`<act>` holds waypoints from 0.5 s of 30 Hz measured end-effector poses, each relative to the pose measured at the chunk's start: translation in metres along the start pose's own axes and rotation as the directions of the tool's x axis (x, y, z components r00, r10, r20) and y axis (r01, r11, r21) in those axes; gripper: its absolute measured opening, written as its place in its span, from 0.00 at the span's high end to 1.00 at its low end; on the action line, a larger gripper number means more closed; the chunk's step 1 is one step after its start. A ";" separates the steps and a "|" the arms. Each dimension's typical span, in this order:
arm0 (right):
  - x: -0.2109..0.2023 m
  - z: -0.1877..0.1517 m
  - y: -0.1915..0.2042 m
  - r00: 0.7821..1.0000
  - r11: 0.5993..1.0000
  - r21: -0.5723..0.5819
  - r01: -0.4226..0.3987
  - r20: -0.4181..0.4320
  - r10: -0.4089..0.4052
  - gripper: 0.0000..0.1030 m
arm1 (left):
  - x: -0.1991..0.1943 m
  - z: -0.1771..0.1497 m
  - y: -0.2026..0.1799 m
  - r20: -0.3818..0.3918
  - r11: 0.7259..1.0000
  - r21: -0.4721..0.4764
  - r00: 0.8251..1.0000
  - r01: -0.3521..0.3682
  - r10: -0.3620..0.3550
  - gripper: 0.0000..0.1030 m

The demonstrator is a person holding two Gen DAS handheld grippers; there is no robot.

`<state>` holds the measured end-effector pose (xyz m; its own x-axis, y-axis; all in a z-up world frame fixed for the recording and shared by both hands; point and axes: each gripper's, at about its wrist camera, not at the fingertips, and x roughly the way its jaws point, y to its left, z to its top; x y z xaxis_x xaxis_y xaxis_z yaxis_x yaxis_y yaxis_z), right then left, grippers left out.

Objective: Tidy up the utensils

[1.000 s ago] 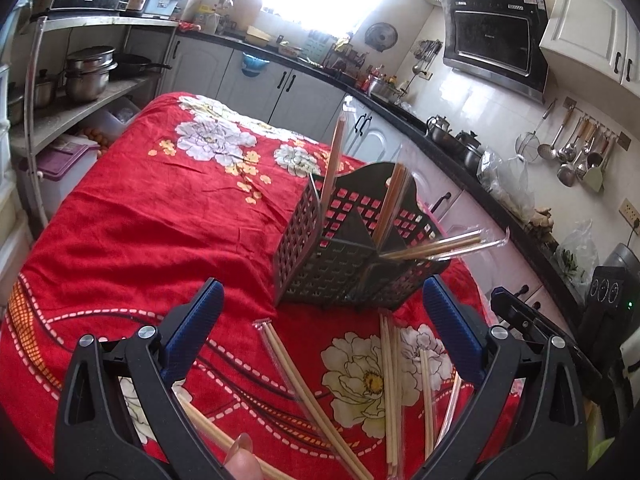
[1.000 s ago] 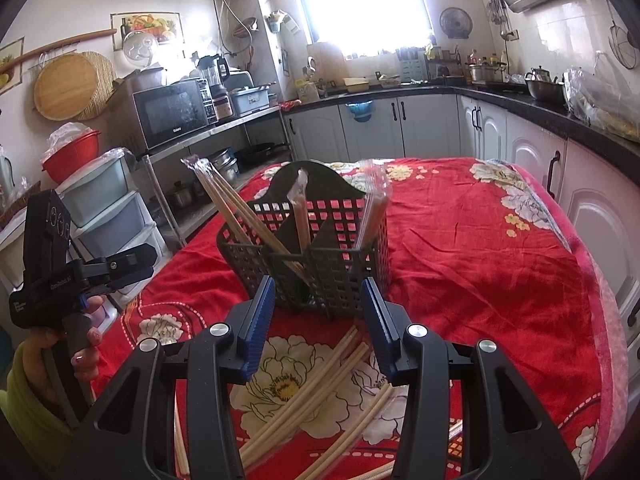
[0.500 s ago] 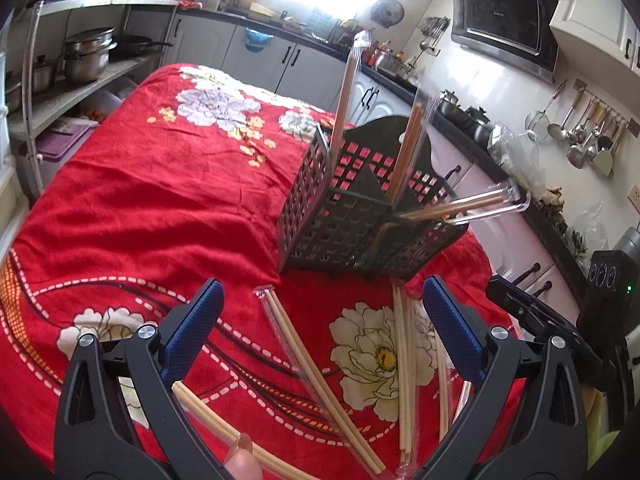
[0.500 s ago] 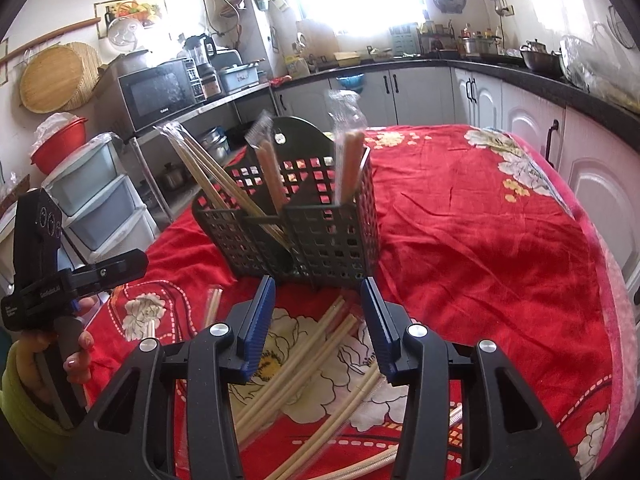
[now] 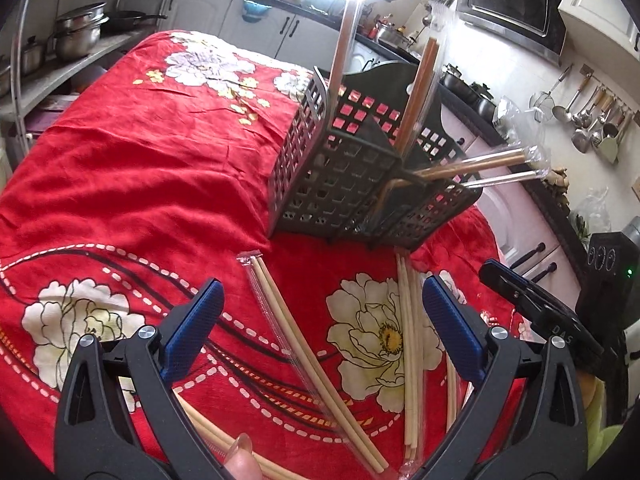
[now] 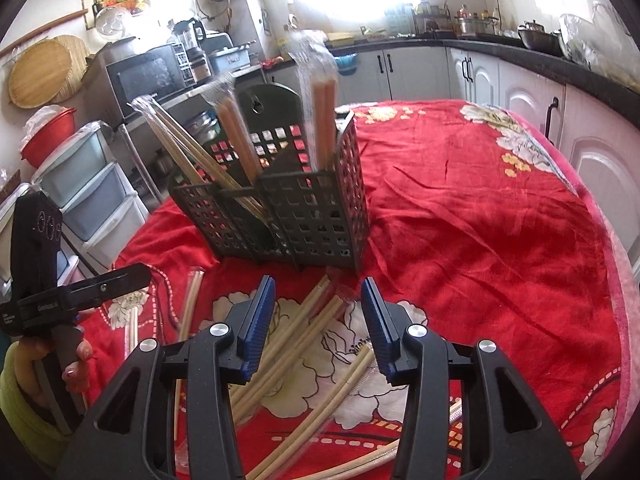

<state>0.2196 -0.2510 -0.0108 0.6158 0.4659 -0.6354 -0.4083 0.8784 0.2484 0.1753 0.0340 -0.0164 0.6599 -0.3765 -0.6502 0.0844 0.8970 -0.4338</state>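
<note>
A dark grey slotted utensil holder (image 5: 344,184) (image 6: 304,212) stands on the red flowered cloth, with several wrapped chopstick pairs (image 5: 416,96) (image 6: 322,116) stuck in its compartments. More wrapped pairs lie loose on the cloth in front of it (image 5: 316,348) (image 6: 296,328). My left gripper (image 5: 320,324) hangs open above a loose pair, nothing between its blue pads (image 5: 192,324). My right gripper (image 6: 318,316) is also open and empty, hovering over the loose pile just before the holder. Each gripper shows at the edge of the other's view (image 5: 536,304) (image 6: 76,292).
The table is covered by a red cloth (image 6: 480,208). Kitchen counters and white cabinets (image 6: 520,80) run along the far side and right. Shelves with pots (image 5: 76,36) and stacked plastic drawers (image 6: 80,184) stand to the left. A person's hand (image 6: 60,364) holds the left gripper's handle.
Both grippers have sunk and tilted further down toward the loose chopsticks, closing in on the holder. Their jaws kept the same width. Nothing on the cloth has moved.
</note>
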 end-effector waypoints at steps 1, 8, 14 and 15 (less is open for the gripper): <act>0.002 -0.001 -0.001 1.000 1.000 0.003 0.001 -0.006 -0.001 0.59 | 0.002 0.000 0.000 -0.006 1.000 0.000 1.000 0.000 0.000 0.11; 0.017 -0.004 -0.009 0.999 1.000 0.028 0.005 -0.044 -0.003 0.59 | 0.017 -0.002 0.004 -0.047 1.000 -0.013 0.999 -0.006 0.006 0.17; 0.025 -0.005 -0.011 0.998 1.000 0.029 0.004 -0.060 -0.002 0.59 | 0.028 -0.005 0.007 -0.075 0.999 -0.022 0.997 -0.028 0.026 0.18; 0.026 -0.005 -0.010 0.998 1.000 0.028 0.004 -0.063 -0.003 0.59 | 0.030 -0.005 0.008 -0.081 0.999 -0.026 0.996 -0.033 0.031 0.18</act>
<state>0.2365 -0.2484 -0.0338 0.5732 0.4561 -0.6808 -0.3866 0.8830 0.2661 0.1918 0.0288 -0.0424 0.5999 -0.3662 -0.7114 0.0435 0.9027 -0.4280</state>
